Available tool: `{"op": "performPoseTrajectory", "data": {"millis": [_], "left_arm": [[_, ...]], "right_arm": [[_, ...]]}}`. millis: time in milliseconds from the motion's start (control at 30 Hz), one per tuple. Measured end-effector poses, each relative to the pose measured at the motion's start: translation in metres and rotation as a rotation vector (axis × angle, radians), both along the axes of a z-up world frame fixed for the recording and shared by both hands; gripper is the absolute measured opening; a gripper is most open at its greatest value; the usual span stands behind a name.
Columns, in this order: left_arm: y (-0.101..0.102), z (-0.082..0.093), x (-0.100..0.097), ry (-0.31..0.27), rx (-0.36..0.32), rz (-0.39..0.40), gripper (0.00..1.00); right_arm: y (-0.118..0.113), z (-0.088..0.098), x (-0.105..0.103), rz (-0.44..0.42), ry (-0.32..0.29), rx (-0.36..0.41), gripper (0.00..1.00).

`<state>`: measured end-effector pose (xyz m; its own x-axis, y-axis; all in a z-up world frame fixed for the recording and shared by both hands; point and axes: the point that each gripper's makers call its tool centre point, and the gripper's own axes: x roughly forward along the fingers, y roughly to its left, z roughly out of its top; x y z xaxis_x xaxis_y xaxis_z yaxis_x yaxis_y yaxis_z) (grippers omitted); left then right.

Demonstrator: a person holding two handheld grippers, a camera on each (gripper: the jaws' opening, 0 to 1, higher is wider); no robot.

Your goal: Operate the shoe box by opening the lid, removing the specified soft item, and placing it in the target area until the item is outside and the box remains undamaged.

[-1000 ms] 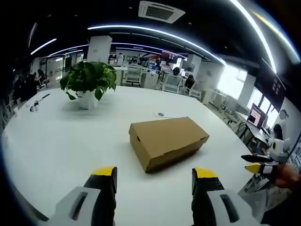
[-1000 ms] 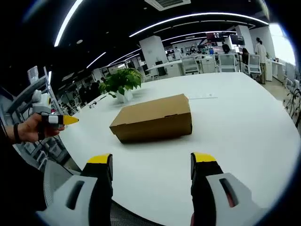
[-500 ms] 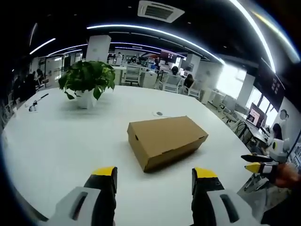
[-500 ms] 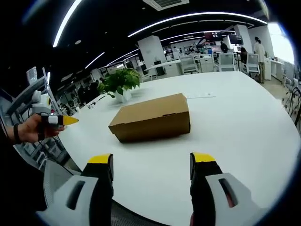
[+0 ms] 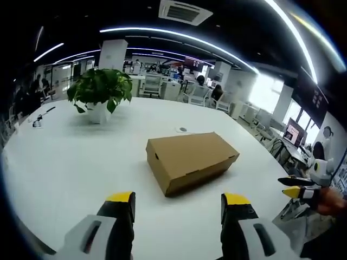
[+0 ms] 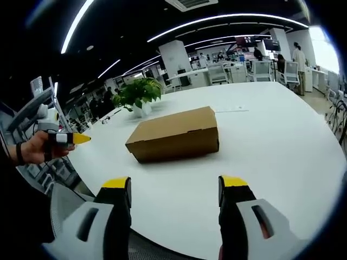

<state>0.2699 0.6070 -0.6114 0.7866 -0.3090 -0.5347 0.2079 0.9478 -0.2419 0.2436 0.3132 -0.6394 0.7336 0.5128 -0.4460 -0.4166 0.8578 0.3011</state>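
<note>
Nothing of the task was done yet: the plain brown cardboard shoe box (image 5: 191, 161) sat shut near the middle of the broad white desk (image 5: 65, 162), its soft item presumably inside, unseen. Left to right, I counted one leafy green potted plant (image 5: 99, 93), one box. Two yellow-tipped tools, left tool (image 5: 176, 201) and right tool (image 6: 174, 187), hung back with jaws spread, grasping nothing.
</note>
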Motion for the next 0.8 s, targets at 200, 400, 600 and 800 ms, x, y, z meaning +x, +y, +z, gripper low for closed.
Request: {"op": "performPoseTrajectory", "data": {"millis": [200,400,600,800], "left_arm": [[-0.0013,0.0000,0.0002,-0.001,-0.003,-0.002,0.65],[-0.0025,-0.0014,-0.0003,0.002,-0.005,-0.005,0.65],[-0.0021,-0.0038,-0.0020,0.010,0.003,-0.017,0.65],[0.0019,-0.0070,-0.0027,0.015,0.001,-0.006,0.65]], "right_arm": [[0.0023,0.0011,0.0006,0.009,0.000,-0.003,0.61],[0.0046,0.0013,0.0018,0.017,0.001,-0.005,0.61],[0.0057,-0.0004,0.0036,0.028,0.004,-0.014,0.61],[0.0046,-0.0009,0.0080,0.028,0.003,-0.016,0.61]]}}
